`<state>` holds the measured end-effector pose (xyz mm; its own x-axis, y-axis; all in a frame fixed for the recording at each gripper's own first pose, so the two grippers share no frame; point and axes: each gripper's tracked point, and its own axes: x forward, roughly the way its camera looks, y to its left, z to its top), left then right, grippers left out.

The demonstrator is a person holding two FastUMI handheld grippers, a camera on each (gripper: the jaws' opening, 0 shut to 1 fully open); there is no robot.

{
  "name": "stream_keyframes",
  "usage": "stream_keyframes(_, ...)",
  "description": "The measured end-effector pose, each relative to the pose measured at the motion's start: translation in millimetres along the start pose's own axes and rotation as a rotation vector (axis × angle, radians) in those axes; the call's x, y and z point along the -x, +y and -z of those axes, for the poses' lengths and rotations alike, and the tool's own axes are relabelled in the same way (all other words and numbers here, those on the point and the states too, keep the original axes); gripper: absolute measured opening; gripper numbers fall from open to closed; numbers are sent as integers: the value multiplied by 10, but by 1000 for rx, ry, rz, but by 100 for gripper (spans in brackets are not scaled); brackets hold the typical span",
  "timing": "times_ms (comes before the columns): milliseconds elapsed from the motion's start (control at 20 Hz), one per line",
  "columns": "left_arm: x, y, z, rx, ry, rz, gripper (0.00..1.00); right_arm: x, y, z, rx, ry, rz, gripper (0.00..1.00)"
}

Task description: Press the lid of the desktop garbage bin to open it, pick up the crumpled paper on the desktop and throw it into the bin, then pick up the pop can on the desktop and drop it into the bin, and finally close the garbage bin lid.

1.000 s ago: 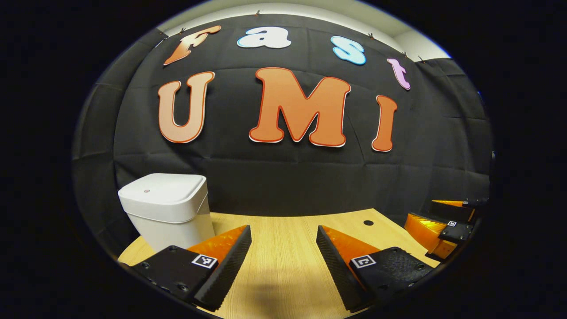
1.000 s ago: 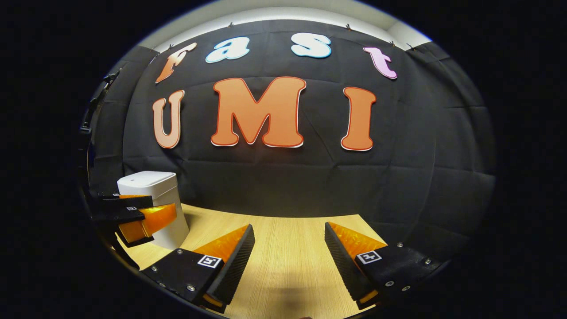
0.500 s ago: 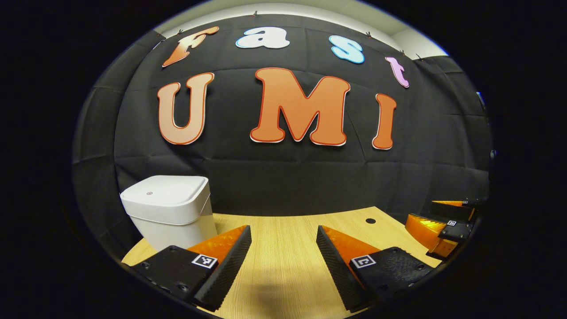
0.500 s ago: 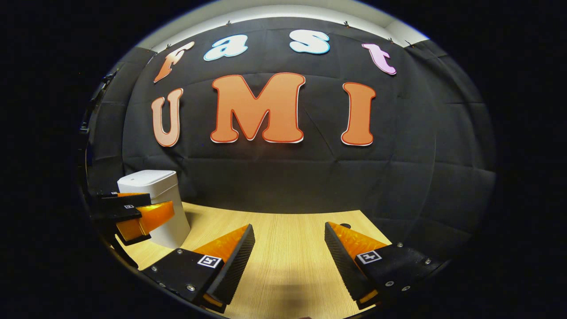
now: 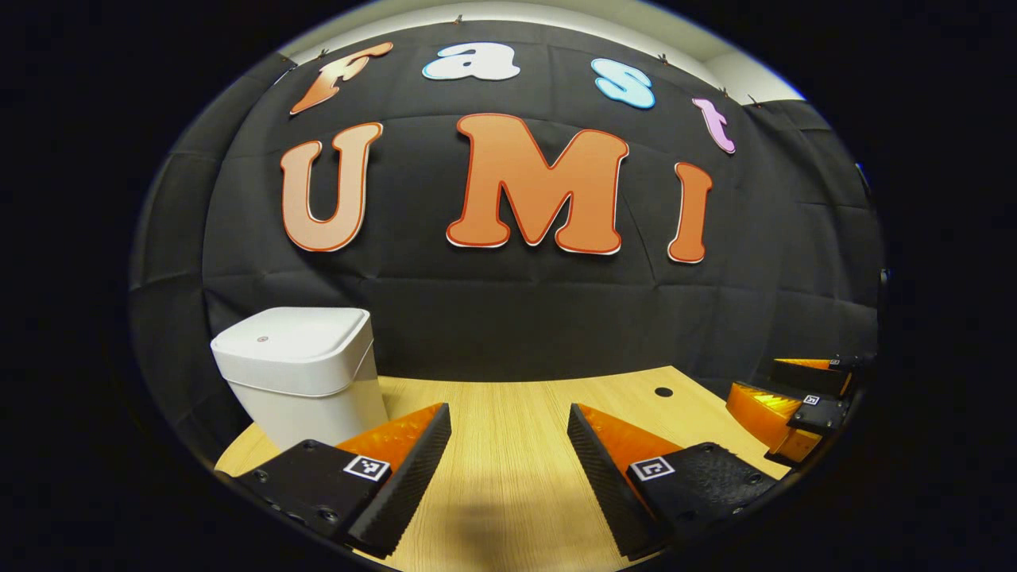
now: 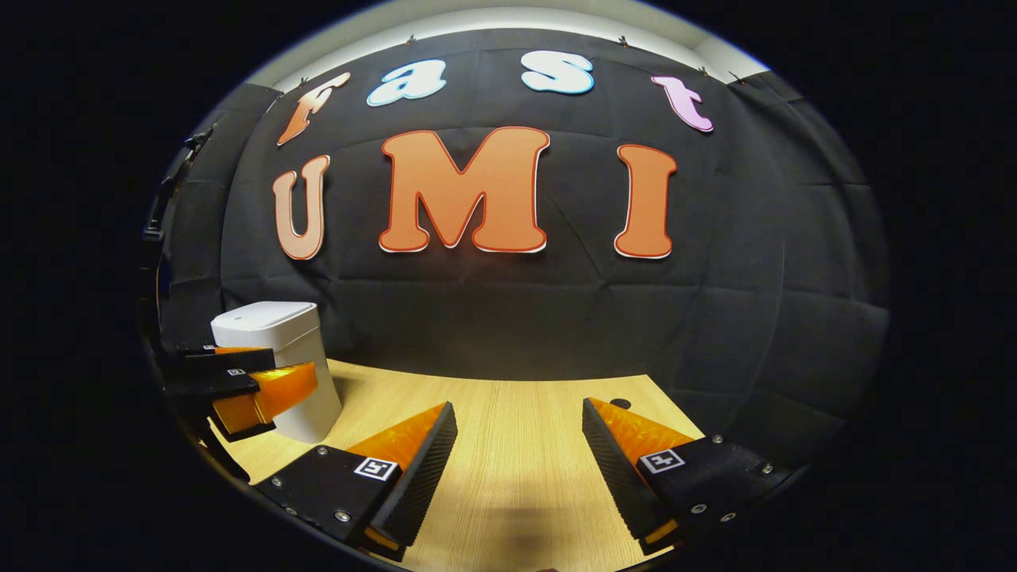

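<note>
Holding the left gripper (image 5: 508,409) low over the wooden desktop (image 5: 508,492), fingers spread wide apart, grasping nothing. Doing likewise with the right gripper (image 6: 520,405): released, fingers parted, nothing between them but bare wood. Casting a soft shadow on the desktop just ahead of each pair of fingers.

Looking a little farther out in the left gripper view, finding the right gripper low at the right edge, well apart from the left one, with a small dark hole (image 5: 663,392) in the wood between them and toward the back. Finding, in the right gripper view, the left gripper at the far left, overlapping the front of the bin from that angle; not being able to tell whether touching it or merely in front.

Reaching the garbage bin (image 5: 314,405) next: standing upright near the back left of the desktop, close to the black cloth wall (image 5: 508,318), to the left of the left gripper's fingers. Seeing its lid (image 5: 290,338) lying flat and shut.

Judging this, with the lid down and both grippers empty, to be the opening step, the press not yet made; not being able to settle that from a shut lid alone. Calling next for swinging the left gripper leftward and up over the lid, then pushing down on its top, squarely enough to avoid tipping or sliding the bin.
</note>
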<state>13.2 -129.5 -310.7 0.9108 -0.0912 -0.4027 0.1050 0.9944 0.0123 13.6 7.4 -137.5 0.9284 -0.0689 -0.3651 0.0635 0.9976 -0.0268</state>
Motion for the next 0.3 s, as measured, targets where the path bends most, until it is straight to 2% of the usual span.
stream_keyframes(300,17,6,29,-4,8,-2,94,-11,3,17,4,3,0,94)
